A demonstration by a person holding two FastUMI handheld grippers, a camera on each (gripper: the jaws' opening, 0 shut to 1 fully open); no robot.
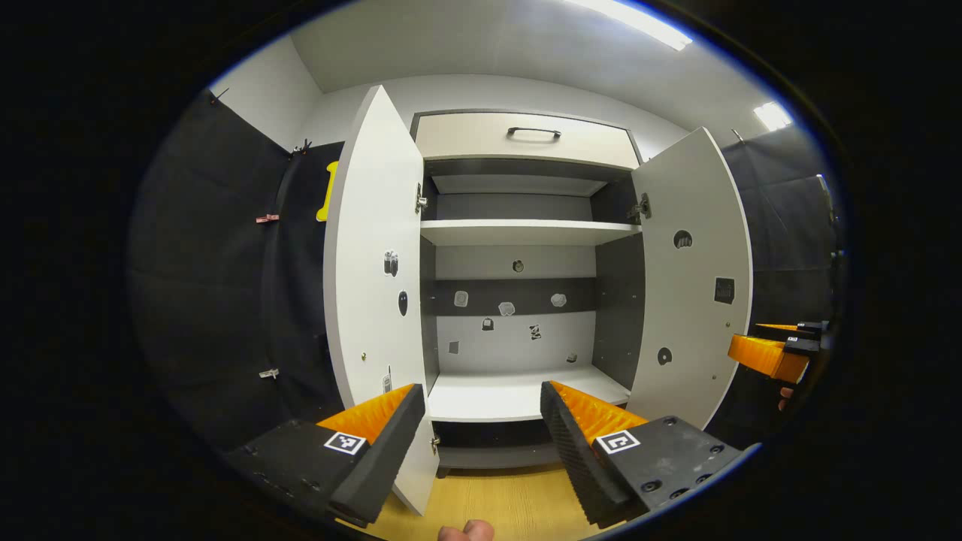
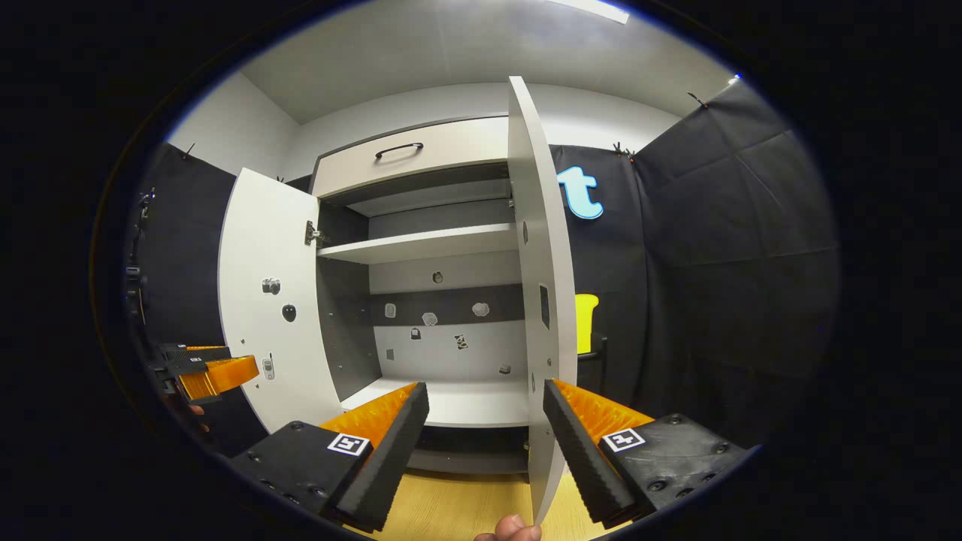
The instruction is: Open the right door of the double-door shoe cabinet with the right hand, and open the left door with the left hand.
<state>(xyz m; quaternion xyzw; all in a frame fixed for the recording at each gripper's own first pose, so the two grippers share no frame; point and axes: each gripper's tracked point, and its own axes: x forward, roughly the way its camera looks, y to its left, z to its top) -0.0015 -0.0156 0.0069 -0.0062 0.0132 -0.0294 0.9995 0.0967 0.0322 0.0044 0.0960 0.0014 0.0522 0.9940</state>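
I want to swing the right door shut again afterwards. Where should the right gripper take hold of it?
Grip the right door by its free vertical edge, low down, coming straight from the front. It stands edge-on, wide open, its thin panel between the jaws of the right gripper, which are spread wider than it. Probably pinch both faces there; I see no handle on it.

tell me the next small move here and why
Probably draw both hand-held grippers back from the cabinet. The left door and right door both stand swung wide, the shelves exposed, and the left hand-held gripper and right hand-held gripper are open, gripping nothing.
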